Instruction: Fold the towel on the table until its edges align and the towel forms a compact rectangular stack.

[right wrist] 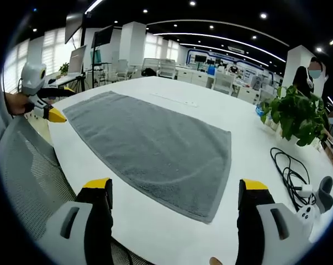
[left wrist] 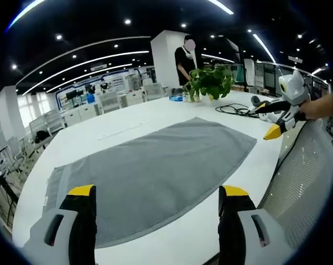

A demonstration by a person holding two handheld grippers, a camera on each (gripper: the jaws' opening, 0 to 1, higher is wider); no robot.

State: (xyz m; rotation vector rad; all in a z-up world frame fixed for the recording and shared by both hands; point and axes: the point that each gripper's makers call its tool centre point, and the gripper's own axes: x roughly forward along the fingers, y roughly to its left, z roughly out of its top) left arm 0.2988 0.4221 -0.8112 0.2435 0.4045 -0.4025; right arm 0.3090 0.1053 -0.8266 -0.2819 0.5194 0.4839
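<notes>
Office hall, open-plan, with ceiling strip lights and rows of desks behind. My white worktop (right wrist: pixel 210 110) carries the grey towel (right wrist: pixel 155 149), spread flat and unfolded near its edge. A mesh chair back (right wrist: pixel 28 182) stands against that edge, between me and the towel. Potted plant (right wrist: pixel 296 116) and black cable (right wrist: pixel 290 174) sit well apart from it. My left tongs (left wrist: pixel 158 201) and right tongs (right wrist: pixel 177 196) are both spread, empty. No legible writing.
</notes>
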